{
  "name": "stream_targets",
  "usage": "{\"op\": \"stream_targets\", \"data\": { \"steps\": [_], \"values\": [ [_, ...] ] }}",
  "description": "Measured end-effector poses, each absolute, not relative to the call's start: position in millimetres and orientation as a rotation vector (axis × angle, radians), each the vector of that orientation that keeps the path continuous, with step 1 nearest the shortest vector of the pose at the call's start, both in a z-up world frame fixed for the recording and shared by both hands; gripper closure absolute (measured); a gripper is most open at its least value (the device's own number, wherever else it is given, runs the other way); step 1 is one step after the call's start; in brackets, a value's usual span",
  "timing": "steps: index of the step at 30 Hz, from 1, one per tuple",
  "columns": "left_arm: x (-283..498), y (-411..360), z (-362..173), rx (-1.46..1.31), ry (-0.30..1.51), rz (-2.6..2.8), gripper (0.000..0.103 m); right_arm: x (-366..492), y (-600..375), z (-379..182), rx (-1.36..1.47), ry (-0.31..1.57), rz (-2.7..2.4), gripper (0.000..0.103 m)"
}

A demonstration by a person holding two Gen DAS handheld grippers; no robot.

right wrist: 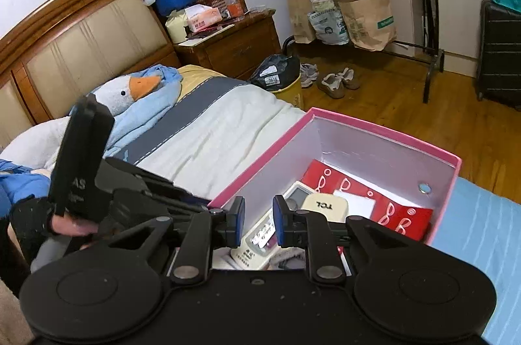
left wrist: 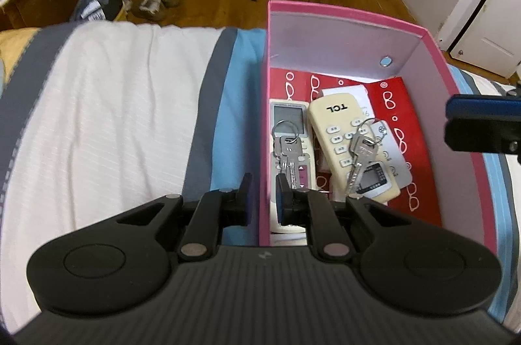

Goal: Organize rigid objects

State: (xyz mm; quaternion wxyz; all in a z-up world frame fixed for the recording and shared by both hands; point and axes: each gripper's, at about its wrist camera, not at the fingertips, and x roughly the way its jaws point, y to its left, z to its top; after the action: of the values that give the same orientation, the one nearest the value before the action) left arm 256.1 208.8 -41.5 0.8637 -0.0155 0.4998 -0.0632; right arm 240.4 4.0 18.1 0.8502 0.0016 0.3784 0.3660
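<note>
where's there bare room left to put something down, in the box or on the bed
The pink cardboard box is crowded at its near end: a white remote, a cream TCL remote and two silver key bunches overlap there. Its far end shows only flat red card. The white quilt left of the box is bare.

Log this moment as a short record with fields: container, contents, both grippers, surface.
container: pink box, open top, pale inside, standing on the bed
contents: cream TCL remote and white remote side by side, a key bunch lying on the white one, a second key bunch on the cream one, red paper with glasses print underneath
left gripper: narrow gap, nothing between the pads
right gripper: slightly open, empty, over the box
surface: bed cover, white with grey and blue bands
</note>
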Motion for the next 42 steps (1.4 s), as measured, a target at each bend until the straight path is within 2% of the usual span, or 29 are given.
{"op": "stream_targets", "data": {
  "steps": [20, 28, 34, 41, 42],
  "values": [
    [175, 136, 39, 0.056, 0.894, -0.126, 0.085, 156, -76, 65, -0.031, 0.643, 0.677, 0.066],
    [148, 89, 43, 0.032, 0.897, -0.175, 0.085, 119, -122, 74, -0.049, 0.626, 0.564, 0.062],
    [120, 63, 42, 0.030, 0.899, -0.190, 0.084, 85, -152, 76, -0.026, 0.579, 0.499, 0.054],
    [88, 51, 50, 0.037, 0.865, -0.157, 0.074, 66, -156, 61, -0.030, 0.596, 0.452, 0.044],
    [84, 51, 51, 0.034, 0.859, -0.157, 0.073, 66, -155, 60, -0.039, 0.602, 0.433, 0.036]
  ]
}}
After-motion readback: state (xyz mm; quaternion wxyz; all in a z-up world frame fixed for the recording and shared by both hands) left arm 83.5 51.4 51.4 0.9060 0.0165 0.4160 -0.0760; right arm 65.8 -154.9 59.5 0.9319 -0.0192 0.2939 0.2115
